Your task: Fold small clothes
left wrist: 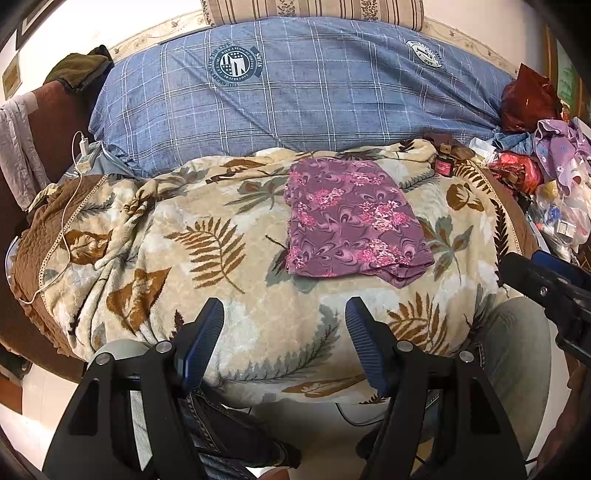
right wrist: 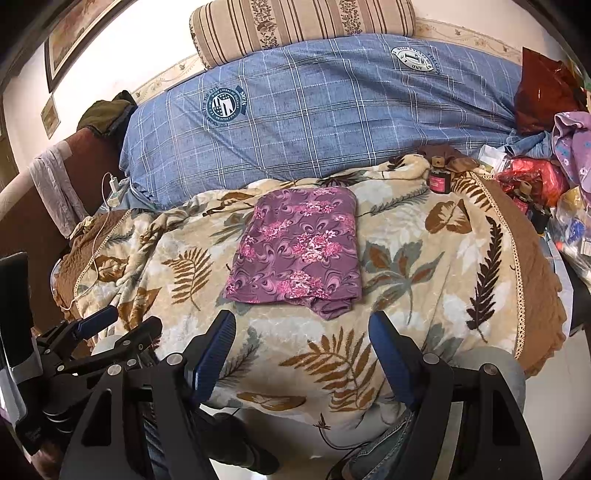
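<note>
A purple floral cloth (left wrist: 351, 218) lies folded into a rough rectangle on a cream leaf-print blanket (left wrist: 207, 258); it also shows in the right wrist view (right wrist: 299, 251). My left gripper (left wrist: 284, 325) is open and empty, held back over the blanket's near edge, short of the cloth. My right gripper (right wrist: 303, 339) is open and empty, just short of the cloth's near edge. The right gripper shows at the right edge of the left wrist view (left wrist: 546, 280); the left gripper shows at the left of the right wrist view (right wrist: 110, 325).
A blue plaid duvet (left wrist: 295, 96) lies behind the blanket, with a striped cushion (right wrist: 303, 26) above it. A small pink bottle (right wrist: 439, 177) stands at the blanket's far right. Bags and clothes (left wrist: 554, 166) pile up on the right. A white charger cable (left wrist: 70, 206) runs on the left.
</note>
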The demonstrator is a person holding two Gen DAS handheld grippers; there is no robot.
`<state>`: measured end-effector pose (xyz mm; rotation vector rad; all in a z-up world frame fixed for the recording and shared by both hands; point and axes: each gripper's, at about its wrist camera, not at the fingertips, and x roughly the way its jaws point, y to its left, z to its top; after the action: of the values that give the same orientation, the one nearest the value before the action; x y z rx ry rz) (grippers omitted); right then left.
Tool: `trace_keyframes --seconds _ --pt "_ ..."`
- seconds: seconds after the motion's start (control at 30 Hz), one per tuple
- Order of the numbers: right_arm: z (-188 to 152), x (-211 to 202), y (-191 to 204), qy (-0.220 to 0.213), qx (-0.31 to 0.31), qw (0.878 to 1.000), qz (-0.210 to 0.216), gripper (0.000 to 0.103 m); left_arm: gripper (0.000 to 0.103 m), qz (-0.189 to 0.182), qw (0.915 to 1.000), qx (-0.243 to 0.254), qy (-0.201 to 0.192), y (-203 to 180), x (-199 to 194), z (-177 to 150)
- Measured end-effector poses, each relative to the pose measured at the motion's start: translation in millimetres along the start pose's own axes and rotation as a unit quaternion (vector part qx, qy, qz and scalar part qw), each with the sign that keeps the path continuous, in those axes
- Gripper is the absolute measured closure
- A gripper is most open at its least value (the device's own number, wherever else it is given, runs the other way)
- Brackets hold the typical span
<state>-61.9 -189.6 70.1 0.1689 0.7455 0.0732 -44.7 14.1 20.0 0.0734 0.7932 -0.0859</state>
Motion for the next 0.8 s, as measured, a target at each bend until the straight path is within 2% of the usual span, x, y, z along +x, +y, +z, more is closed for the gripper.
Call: trace_keyframes --seconds 0.8 --pt "4 14 0 0.006 0.001 1.0 0.003 0.027 0.035 0.006 0.9999 0.012 0.004 6 16 9"
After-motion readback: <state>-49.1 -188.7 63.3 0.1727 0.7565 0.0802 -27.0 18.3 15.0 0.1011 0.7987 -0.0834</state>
